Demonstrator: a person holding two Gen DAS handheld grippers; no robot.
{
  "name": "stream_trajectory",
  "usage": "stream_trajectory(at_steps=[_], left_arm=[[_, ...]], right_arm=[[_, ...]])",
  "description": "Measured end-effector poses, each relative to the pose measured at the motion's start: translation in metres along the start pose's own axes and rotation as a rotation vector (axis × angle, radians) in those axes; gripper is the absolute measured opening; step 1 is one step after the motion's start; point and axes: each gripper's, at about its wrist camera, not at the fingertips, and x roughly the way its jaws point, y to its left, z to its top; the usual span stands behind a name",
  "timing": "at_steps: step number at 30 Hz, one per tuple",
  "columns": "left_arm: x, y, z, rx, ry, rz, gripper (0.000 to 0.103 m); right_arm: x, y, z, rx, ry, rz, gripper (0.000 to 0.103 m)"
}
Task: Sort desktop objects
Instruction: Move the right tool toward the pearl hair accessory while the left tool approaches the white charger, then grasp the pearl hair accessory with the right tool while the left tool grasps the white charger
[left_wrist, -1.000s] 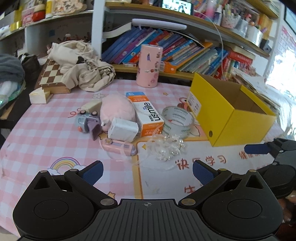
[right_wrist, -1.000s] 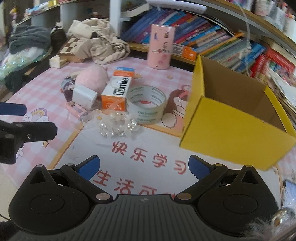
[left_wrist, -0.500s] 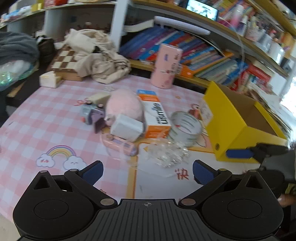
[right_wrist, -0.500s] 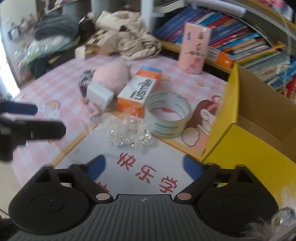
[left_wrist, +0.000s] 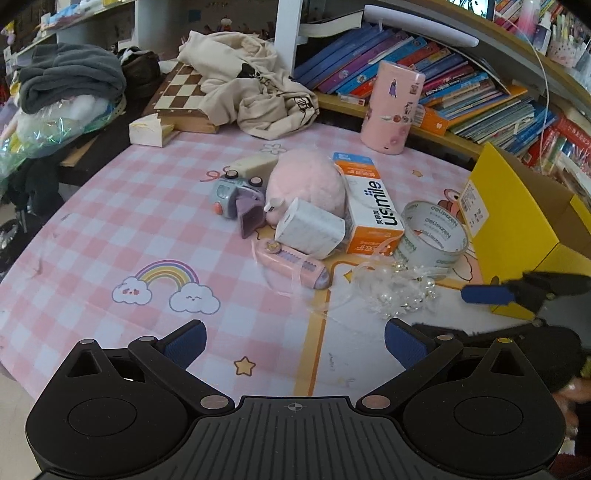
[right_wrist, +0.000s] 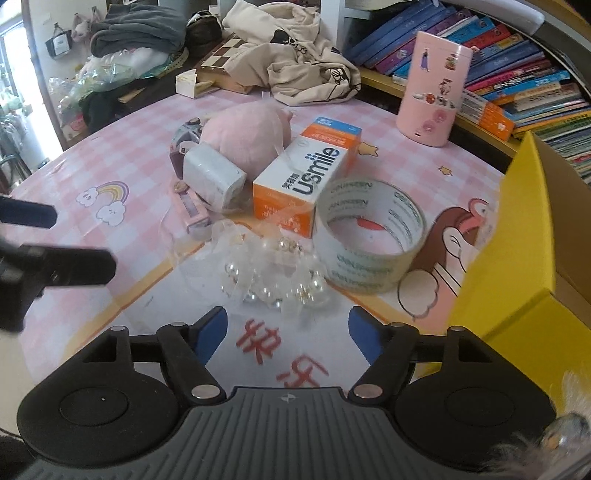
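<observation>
Yellow box (right_wrist: 517, 266): desk's right edge, empty-looking. Tape roll (right_wrist: 369, 236): beside it. Pearl-and-ribbon bundle (right_wrist: 273, 273): mid-desk, straight ahead of right claw (right_wrist: 288, 332), nearer arm; jaws half-spread, just closing, pinching nothing. Left claw (left_wrist: 295, 339): spread, empty.

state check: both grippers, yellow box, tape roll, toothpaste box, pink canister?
Left gripper: open, empty.
Right gripper: open, has just been closing, nothing between fingers.
Yellow box: top open.
Tape roll: lying flat.
Toothpaste box: lying on its side, closed.
Pink canister: upright.
</observation>
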Motion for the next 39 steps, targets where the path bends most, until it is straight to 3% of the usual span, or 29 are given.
stream_trajectory(at_steps=[4,14,15,18,28,39], left_arm=[[0.0,0.0,-0.001,0.008,0.009,0.013,0.103],[0.003,0.001,0.002,0.01,0.02,0.04,0.103],[0.004,0.001,0.002,0.013,0.019,0.039,0.103],[0.007,-0.001,0.005,0.019,0.016,0.036,0.103],[0.028,-0.005,0.016,0.054,-0.004,0.023,0.102],[0.059,-0.008,0.037,0.057,-0.021,0.009,0.099]], right_arm=[[0.014,0.0,0.006,0.007,0.007,0.025,0.078],[0.037,0.007,0.015,-0.018,-0.017,0.038,0.076],[0.036,0.007,0.015,-0.021,-0.022,0.04,0.07],[0.033,0.005,0.013,-0.022,-0.017,0.048,0.069],[0.007,-0.005,-0.011,-0.025,0.063,0.071,0.069],[-0.017,-0.015,-0.042,-0.027,0.121,0.032,0.069]])
